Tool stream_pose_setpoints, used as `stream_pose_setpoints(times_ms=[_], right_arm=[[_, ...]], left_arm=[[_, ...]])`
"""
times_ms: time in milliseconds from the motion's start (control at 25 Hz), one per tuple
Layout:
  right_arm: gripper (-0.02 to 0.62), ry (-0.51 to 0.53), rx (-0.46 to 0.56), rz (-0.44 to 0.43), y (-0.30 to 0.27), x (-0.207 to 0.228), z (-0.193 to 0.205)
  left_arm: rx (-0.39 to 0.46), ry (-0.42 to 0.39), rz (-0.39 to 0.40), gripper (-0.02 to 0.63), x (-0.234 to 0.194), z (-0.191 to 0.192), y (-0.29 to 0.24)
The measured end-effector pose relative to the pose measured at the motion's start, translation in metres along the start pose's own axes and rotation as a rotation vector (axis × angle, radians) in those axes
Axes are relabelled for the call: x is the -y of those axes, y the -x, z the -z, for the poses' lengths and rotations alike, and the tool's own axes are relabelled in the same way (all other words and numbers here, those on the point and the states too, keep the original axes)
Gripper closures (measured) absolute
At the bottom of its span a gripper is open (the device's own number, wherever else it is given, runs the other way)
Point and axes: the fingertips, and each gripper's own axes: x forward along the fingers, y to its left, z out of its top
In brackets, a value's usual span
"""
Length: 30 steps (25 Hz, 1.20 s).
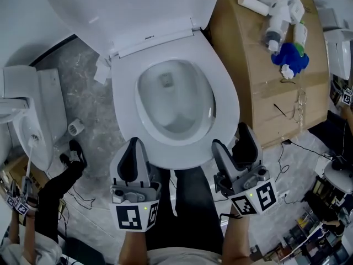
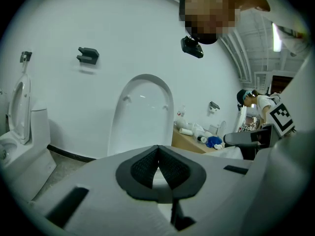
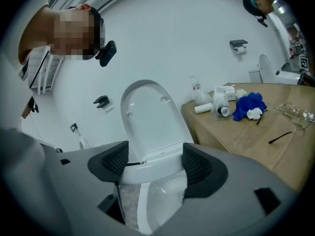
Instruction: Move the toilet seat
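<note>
A white toilet (image 1: 223,101) stands before me, its lid (image 1: 138,7) raised against the wall and the ring round the bowl lying flat. In the right gripper view the lid (image 3: 147,119) stands upright behind the bowl (image 3: 162,200). My left gripper (image 1: 134,143) hovers at the bowl's front left edge with its jaws shut and empty; in the left gripper view its pads (image 2: 158,149) meet in front of the lid (image 2: 142,114). My right gripper (image 1: 235,139) is at the front right edge, open, with nothing between its fingers (image 3: 152,162).
A brown cardboard-topped table (image 1: 259,76) stands close on the toilet's right, with bottles (image 1: 276,21) and a blue cloth (image 1: 289,57) on it. Another toilet (image 1: 33,120) is at the left. A person's legs (image 1: 60,181) and cables (image 1: 83,197) are on the floor at lower left.
</note>
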Motion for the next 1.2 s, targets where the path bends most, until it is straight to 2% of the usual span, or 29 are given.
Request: stream_pose_setpoints(times_ms=[120, 240, 440, 520, 600, 840, 1200], right_arm=[[0.338, 0.009, 0.031, -0.005, 0.002, 0.001, -0.009], [0.441, 0.065, 0.040, -0.033, -0.002, -0.007, -0.017], [0.524, 0.119, 0.055, -0.070, -0.007, -0.019, -0.026], [0.535, 0.128, 0.060, -0.066, -0.009, -0.018, -0.031], [0.574, 0.125, 0.069, -0.054, -0.011, -0.014, -0.036], [0.575, 0.172, 0.084, -0.066, -0.022, -0.015, -0.050], [0.575, 0.166, 0.140, -0.089, -0.032, -0.021, -0.071]], left_arm=[[0.011, 0.004, 0.008, 0.597, -0.002, -0.007, -0.002], [0.017, 0.008, 0.013, 0.597, -0.003, -0.012, -0.004], [0.027, 0.012, 0.023, 0.597, -0.005, -0.021, -0.007], [0.027, 0.013, 0.027, 0.597, -0.006, -0.024, -0.009], [0.030, 0.013, 0.028, 0.597, -0.007, -0.029, -0.010], [0.042, 0.021, 0.023, 0.597, -0.011, -0.040, -0.016], [0.065, 0.032, 0.019, 0.597, -0.018, -0.061, -0.023]])
